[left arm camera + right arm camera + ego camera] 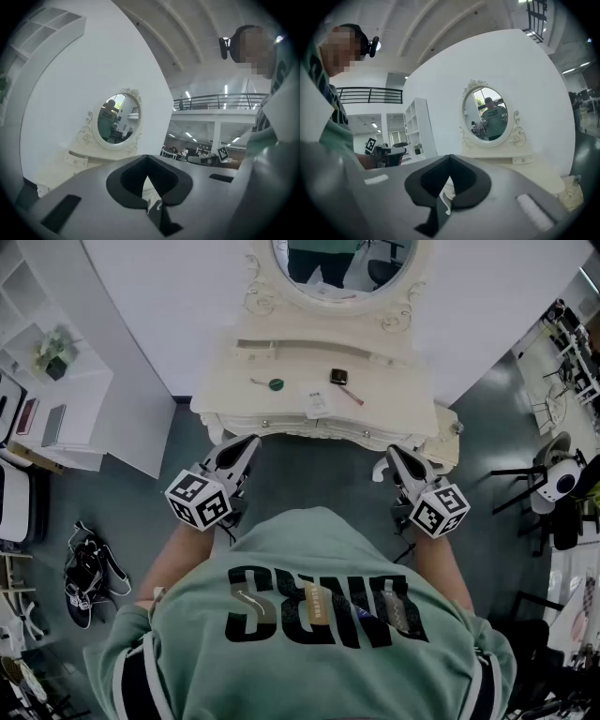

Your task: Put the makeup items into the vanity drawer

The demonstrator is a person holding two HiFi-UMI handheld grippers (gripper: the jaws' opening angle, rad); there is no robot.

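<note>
Nothing is in hand yet. The left tool (246,446) and the right tool (395,458) both have their jaws pressed together on nothing, and each gripper view shows only the vanity and its mirror (342,268) past the closed tips. The makeup lies on the worktop (398,390): a green-capped item (275,384) on the left, a dark compact (338,377) near the middle, a red pencil (352,397) just beside it, and a white card (317,402) between them and the front edge. The drawer (286,420) under that edge looks closed, so the step in hand is most likely to open it. To do that well, one tool should open its jaws, close squarely on a knob (264,423) and pull straight back toward the body, not to one side, so the drawer does not bind. The other tool should keep clear of the drawer's path. The drawer should come out far enough to leave room below the items before any is lifted. Both forearms reach forward from bent elbows held close to the body. The tools are level with each other, well apart, and angled slightly inward. Their tips are just short of the vanity's front, and the marker cubes face up toward the head camera.
</note>
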